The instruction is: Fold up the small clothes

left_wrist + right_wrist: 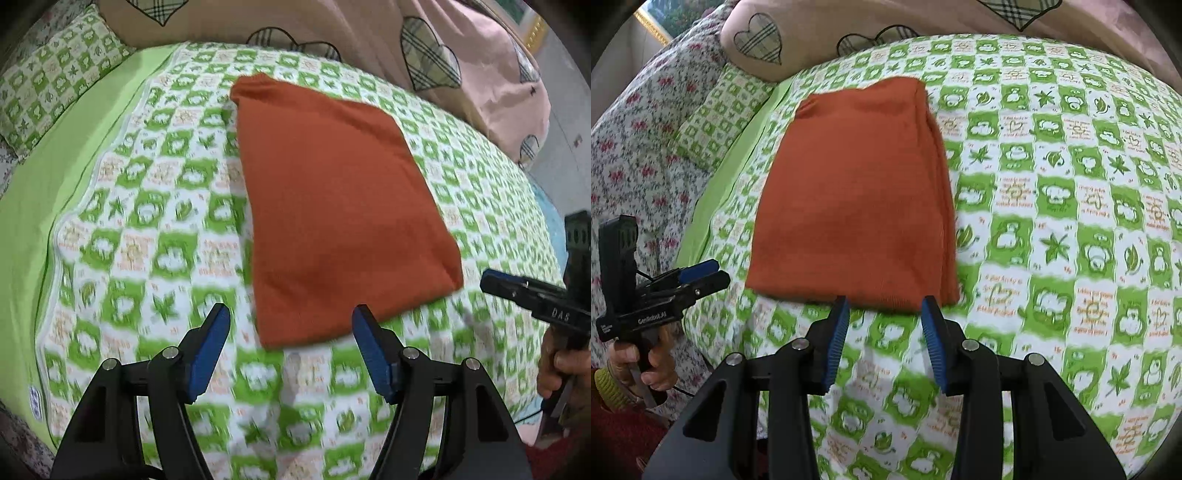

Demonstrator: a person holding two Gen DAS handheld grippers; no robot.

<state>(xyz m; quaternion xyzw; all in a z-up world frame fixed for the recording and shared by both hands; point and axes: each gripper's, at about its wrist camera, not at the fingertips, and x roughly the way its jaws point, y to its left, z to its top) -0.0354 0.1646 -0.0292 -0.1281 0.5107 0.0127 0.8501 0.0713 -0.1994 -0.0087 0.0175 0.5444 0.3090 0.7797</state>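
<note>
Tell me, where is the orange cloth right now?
The orange cloth lies folded on the green checked bedspread, just ahead of both open tools, near the heart-patterned pillow.

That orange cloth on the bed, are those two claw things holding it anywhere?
No. The folded orange cloth lies free on the bedsheet; the left tool and right tool are both open, holding nothing.

Left wrist view: looks forward and down along its fingers from low over the bed, close to the near edge of the orange cloth.
Right wrist view: same low forward look, cloth centre-left.
Shared: cloth and checked sheet (each view also catches the other gripper at its edge).
</note>
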